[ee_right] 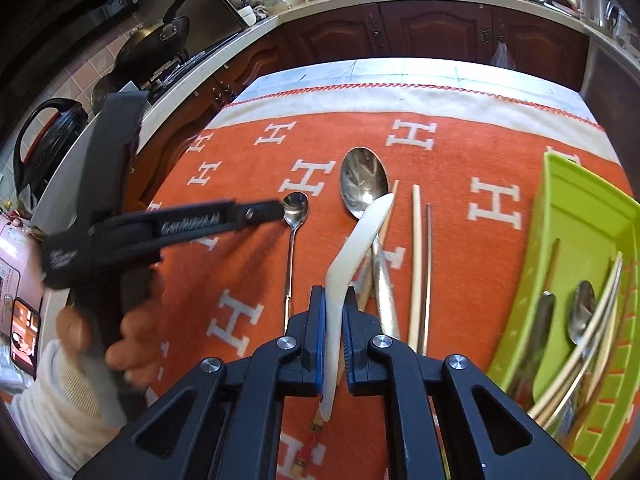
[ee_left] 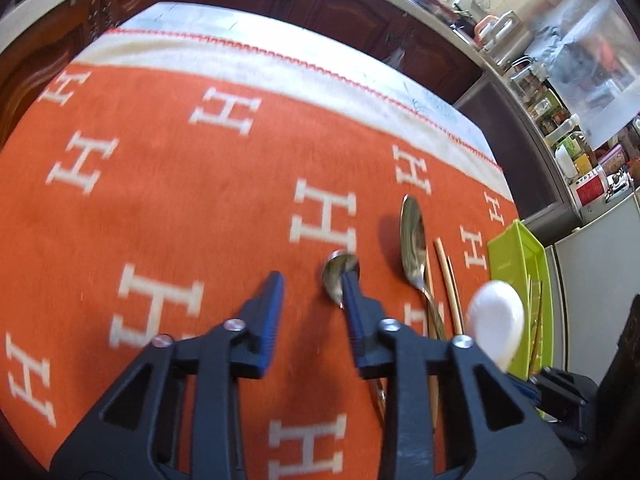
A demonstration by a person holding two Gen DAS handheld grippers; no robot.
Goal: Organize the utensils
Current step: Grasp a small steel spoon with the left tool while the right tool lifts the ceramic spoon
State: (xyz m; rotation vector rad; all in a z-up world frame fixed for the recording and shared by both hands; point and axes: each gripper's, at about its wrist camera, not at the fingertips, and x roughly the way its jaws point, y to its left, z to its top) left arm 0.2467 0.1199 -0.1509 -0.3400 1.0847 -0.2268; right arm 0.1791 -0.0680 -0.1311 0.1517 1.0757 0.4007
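Right hand-held gripper [ee_right: 333, 300] is clamping a white ceramic spoon [ee_right: 360, 232] by its handle, bowl pointing far, raised over the orange cloth [ee_right: 460, 152] w/ white H letters covering the desk.

Left hand-held gripper [ee_left: 312, 284] is standing partly open w/ nothing between the pads; its right finger is sitting over the bowl of the small metal spoon [ee_right: 295, 208], which is lying flat on the cloth. Can't tell if it's touching. In the right wrist view that gripper is reaching in from the left, a hand [ee_right: 120, 344] w/ a pale sleeve gripping its handle.

Just right of the small spoon: large metal spoon [ee_right: 363, 182], bowl far, then chopsticks [ee_right: 416, 256] lying near-to-far beside it.

Green tray [ee_right: 576, 216] is sitting at the right edge of the cloth, already holding spoons and chopsticks.
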